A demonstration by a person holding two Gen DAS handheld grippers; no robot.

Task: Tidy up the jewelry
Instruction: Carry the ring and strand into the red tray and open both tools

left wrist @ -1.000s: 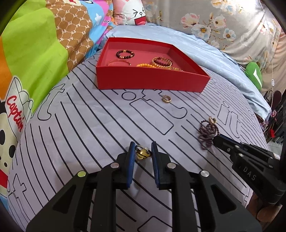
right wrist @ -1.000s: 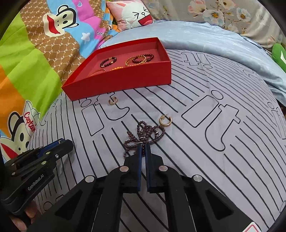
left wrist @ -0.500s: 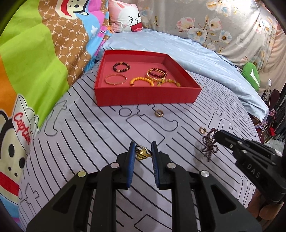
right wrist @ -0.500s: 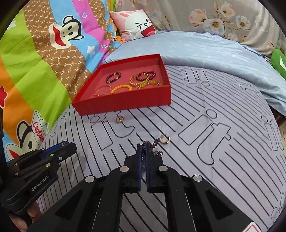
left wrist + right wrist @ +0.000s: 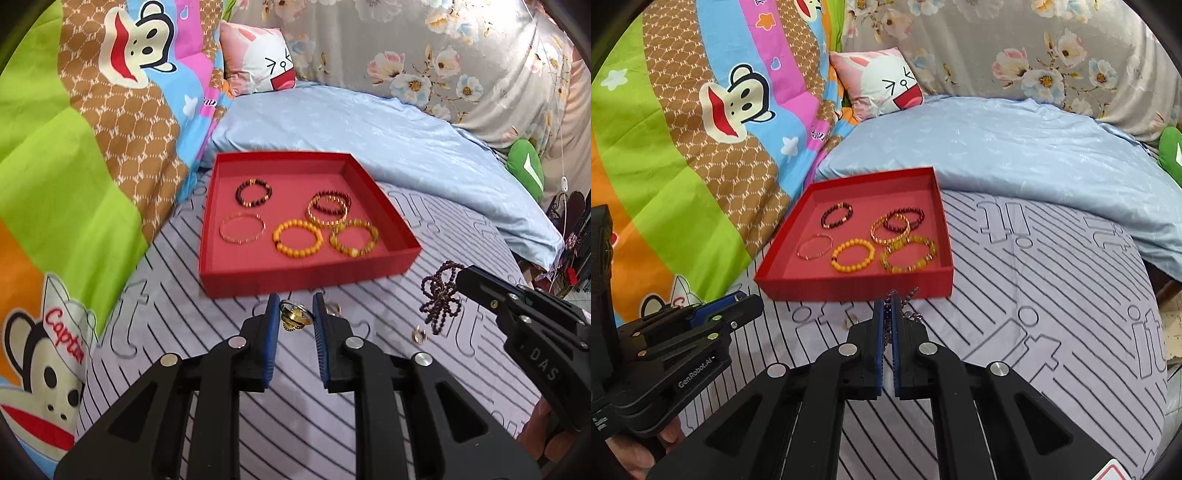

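A red tray (image 5: 295,280) (image 5: 849,288) lies on the striped grey bedspread and holds several bead bracelets, among them an orange one (image 5: 297,242). My left gripper (image 5: 295,312) is shut on a small gold ring (image 5: 293,316) and holds it in the air just in front of the tray's near wall. My right gripper (image 5: 887,306) is shut on a dark purple bead string (image 5: 908,295), which dangles from its tips (image 5: 439,299) to the right of the tray. Two more gold rings (image 5: 333,308) (image 5: 419,335) lie loose on the bedspread below.
A blue quilt (image 5: 388,140) lies behind the tray, with a pink-and-white cartoon cushion (image 5: 258,59) beyond it. A bright cartoon blanket (image 5: 74,147) rises along the left. A green cushion (image 5: 526,170) sits at the right, where the bed ends.
Both grippers have risen off the bedspread with the ring and the bead string. The tray's inside now shows from higher up, and both grippers stand nearer its front wall.
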